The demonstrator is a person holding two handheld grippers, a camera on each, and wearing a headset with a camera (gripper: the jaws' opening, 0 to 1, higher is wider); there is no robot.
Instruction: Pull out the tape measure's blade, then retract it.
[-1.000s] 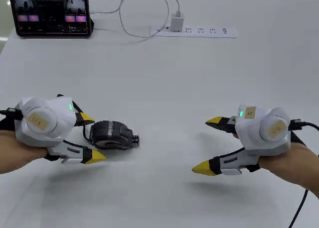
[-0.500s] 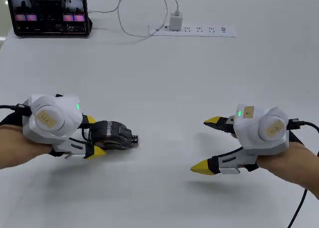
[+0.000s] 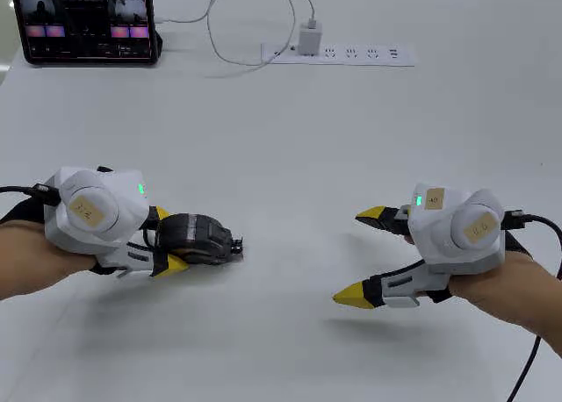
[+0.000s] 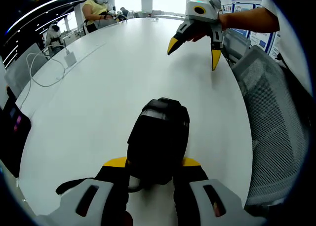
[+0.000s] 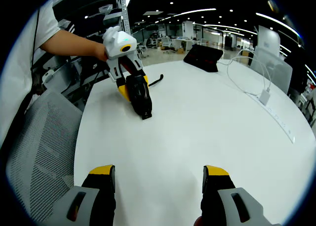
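- Head view: the tape measure (image 3: 200,236), a dark rounded case, lies on the white table (image 3: 290,147) at the left, and the left gripper (image 3: 169,239) is clamped on its rear half, one yellow tip above the case and one below it
- The gripper's white body hides the back of the case; the small end that sticks out toward the middle of the table is too small to read, and no length of blade shows outside the case
- The right gripper (image 3: 358,254) is well apart on the right, just above the table, its jaws spread wide with nothing between them
- At the far edge stand a tablet (image 3: 88,20) with a lit screen, cut off at the top, and a power strip (image 3: 351,53) with a white charger (image 3: 309,40) plugged in; its cord (image 3: 219,42) runs out of the picture
- Left gripper view: the case fills the gap between the two yellow tips, which press against its sides; its underside is hidden. The right gripper hangs open over the far end of the table
- Right gripper view: the two yellow tips stand wide apart over bare table. Across it the left gripper holds the case against the tabletop, beside a mesh chair (image 5: 34,137); the blade's end is hard to make out
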